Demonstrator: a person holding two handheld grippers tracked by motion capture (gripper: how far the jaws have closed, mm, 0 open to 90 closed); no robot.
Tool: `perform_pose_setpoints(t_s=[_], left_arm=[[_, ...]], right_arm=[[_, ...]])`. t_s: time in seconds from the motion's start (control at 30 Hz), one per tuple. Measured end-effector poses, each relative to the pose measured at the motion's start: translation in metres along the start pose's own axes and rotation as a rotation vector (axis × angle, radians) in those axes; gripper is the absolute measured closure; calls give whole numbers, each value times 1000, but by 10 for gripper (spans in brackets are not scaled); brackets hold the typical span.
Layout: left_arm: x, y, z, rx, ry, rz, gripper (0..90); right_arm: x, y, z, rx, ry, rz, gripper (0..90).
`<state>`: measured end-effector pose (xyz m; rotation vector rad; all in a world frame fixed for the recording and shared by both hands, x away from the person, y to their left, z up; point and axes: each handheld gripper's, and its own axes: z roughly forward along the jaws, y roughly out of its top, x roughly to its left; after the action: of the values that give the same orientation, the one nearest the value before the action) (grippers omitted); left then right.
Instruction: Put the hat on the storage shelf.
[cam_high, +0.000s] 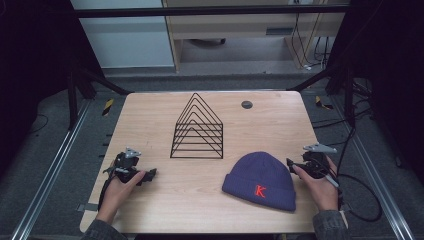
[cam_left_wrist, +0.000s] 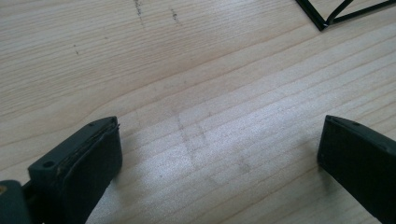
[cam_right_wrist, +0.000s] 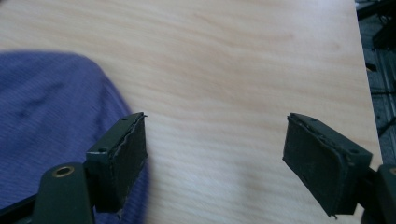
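Navy ribbed knit beanie (cam_high: 260, 181) with red "K" on cuff lies flat, front-right of the light wooden table (cam_high: 165, 200). Left gripper (cam_high: 146, 176) and right gripper (cam_high: 295, 166): both jaws wide apart, empty.

The desk (cam_high: 150, 120) is pale wood with fine straight grain; the wire rack (cam_high: 198, 128) on it is black; the beanie (cam_high: 261, 180) is dark purple-blue, ribbed, with a red letter K (cam_high: 259, 190) on its cuff. Both grippers are black, their jaws dark; each carries a grey plate; a small dark grey disc (cam_high: 246, 104) lies near the far edge.
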<state>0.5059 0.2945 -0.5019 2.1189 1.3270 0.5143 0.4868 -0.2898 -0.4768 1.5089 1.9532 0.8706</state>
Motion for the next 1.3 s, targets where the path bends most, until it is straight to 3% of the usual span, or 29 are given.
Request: perform_pose_setpoints(t_s=[0.03, 0.1, 0.13, 0.17, 0.3, 0.4, 0.6, 0.73, 0.97, 1.03, 1.3], left_arm=[[0, 0, 0, 1, -2, 2, 0], [0, 0, 0, 3, -2, 5, 0], [0, 0, 0, 3, -2, 5, 0], [0, 0, 0, 4, -2, 4, 0], [0, 1, 0, 10, -4, 5, 0], [0, 1, 0, 11, -3, 5, 0], [0, 2, 0, 15, -3, 6, 0], [0, 2, 0, 16, -5, 7, 0], [-1, 2, 0, 13, -9, 4, 0], [-1, 2, 0, 12, -8, 5, 0], [-2, 2, 0, 14, -9, 8, 0]], right_arm=[[3, 5, -2, -6, 15, 2, 212], [12, 17, -3, 12, 55, -43, 167], [19, 25, -2, 35, 94, -67, 169], [22, 28, -2, 41, 103, -75, 184], [34, 45, -1, 96, 177, -152, 342], [36, 58, 2, 132, 185, -202, 441], [33, 72, 7, 173, 235, -205, 576], [30, 73, 13, 204, 260, -189, 607], [38, 67, 31, 270, 274, -204, 575], [42, 67, 37, 268, 281, -199, 559], [59, 67, 56, 335, 284, -240, 529]])
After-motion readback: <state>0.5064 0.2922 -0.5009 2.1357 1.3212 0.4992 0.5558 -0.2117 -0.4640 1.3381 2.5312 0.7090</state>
